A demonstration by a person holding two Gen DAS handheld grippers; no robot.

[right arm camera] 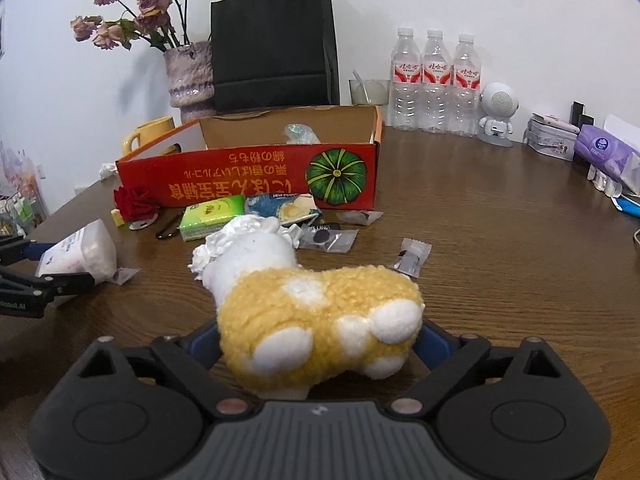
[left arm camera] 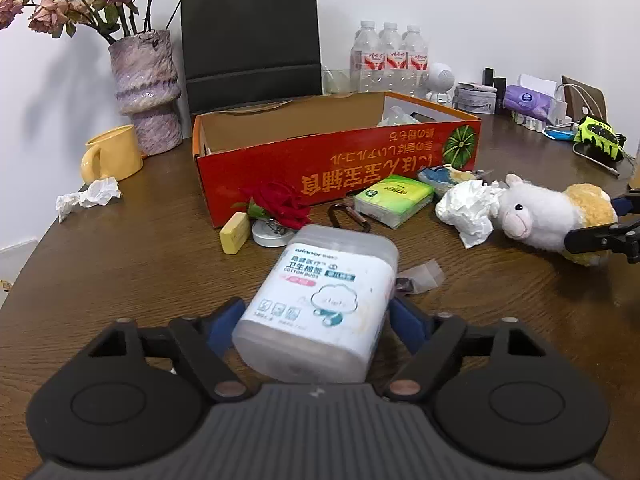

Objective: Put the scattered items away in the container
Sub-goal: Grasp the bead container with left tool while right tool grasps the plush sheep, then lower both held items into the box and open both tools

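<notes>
Closest to my left camera, a translucent box of cotton buds sits squeezed between the blue pads of my left gripper, which is clamped on its lower sides, label up, its far end pointing toward the open red cardboard box. My right gripper grips the yellow rear of a plush sheep, the fingers pressed into both flanks; the toy's white head points away from me and touches a crumpled white tissue. Both objects are still out on the wooden table, in front of the red box and outside it. Between my grippers and the box's printed front wall lie a green tissue pack, a red artificial rose, a yellow eraser, a black carabiner, a blue snack packet and small clear sachets. Inside the box, near its right end, I see only a clear plastic wrapper.
</notes>
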